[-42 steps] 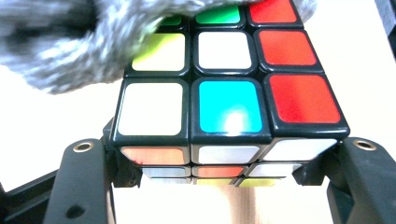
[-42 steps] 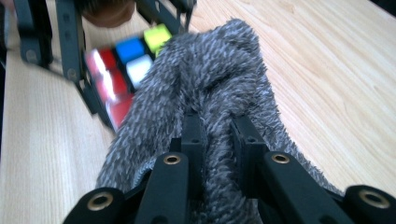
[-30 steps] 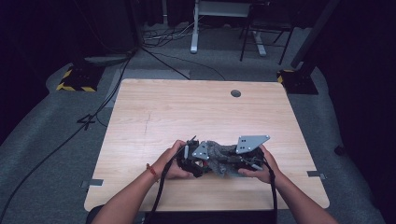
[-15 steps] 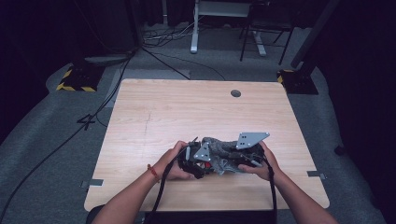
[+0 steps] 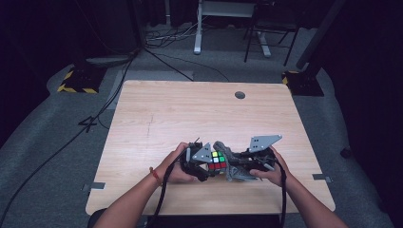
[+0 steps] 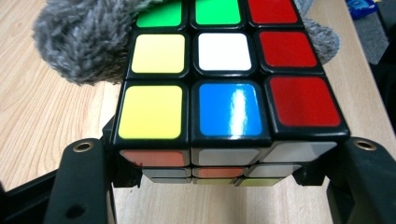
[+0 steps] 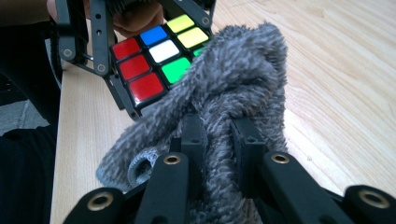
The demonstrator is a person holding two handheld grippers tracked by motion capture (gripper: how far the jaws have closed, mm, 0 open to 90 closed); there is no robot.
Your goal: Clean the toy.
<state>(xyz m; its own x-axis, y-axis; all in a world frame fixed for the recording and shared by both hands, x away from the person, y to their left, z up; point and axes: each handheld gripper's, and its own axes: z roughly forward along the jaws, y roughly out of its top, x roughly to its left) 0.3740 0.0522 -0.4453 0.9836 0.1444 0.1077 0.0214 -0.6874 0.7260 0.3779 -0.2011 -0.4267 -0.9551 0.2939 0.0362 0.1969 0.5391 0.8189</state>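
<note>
From above, both grippers meet at the wooden worktop's [image 5: 190, 114] near edge; the left gripper [image 6: 229, 182] has its jaws clamped on a Rubik's cube [image 6: 224, 88], while the right gripper [image 7: 217, 140], jaws pinching a grey fluffy cloth [image 7: 233, 84], wipes the cube's top, apparently mid-clean.

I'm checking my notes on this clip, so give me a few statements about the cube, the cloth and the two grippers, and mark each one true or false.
1. The left gripper is clamped on the puzzle cube. True.
2. The right gripper holds a grey fluffy cloth. True.
3. The cube's upper face is all one colour. False: it shows yellow, white, blue, green and red squares mixed.
4. The cloth lies at the far edge of the table, away from the cube. False: it is pressed against the cube, covering part of its upper face.
5. The cube's middle square on that face is white. True.
</note>
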